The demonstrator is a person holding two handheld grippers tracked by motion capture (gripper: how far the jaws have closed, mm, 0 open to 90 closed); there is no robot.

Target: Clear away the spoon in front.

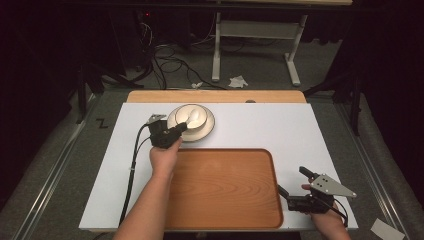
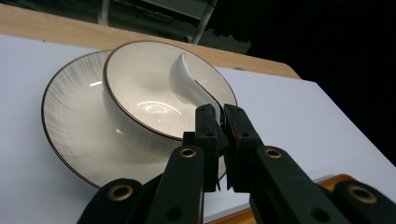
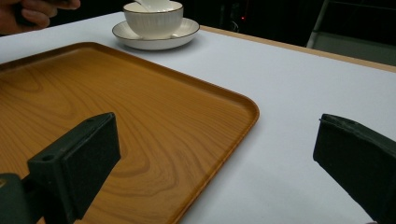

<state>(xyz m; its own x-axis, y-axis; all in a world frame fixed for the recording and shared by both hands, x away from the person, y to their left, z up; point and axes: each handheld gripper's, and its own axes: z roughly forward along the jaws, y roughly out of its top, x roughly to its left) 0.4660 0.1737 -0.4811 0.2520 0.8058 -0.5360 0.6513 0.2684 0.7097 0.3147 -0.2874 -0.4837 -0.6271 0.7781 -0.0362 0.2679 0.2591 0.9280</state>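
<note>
Left gripper [image 2: 219, 122] at the far part of the table, just left of centre, jaws pinched together on the handle end of a white spoon [image 2: 187, 81] lying in a bowl [image 2: 140, 100]. Bowl seated on a saucer [image 2: 70, 126], both cream with a thin brown rim, near the far edge of the white table [image 1: 300, 130] and just beyond the far-left corner of the wooden tray [image 1: 225, 187]. Right gripper [image 1: 295, 182] low at the near-right corner of the table, just beside the tray's right rim, jaws spread wide and holding nothing. Step in hand, by the look of it: lifting the spoon out of the bowl, perhaps toward the tray. Best done with a straight, slow rise along the handle's own slant, so the spoon's scoop clears the bowl rim without hooking it. Grip sits on the very tip of a glazed, slippery handle; worth keeping pressure steady and avoiding any twist of the wrist, lest the spoon pivot between the pads and drop back. Bowl merely resting on the saucer, so any sideways drag could slide or tip it. If needed, right gripper free to steady the saucer's edge. Once clear, carry low and level over the tray, and set down flat before releasing.
</note>
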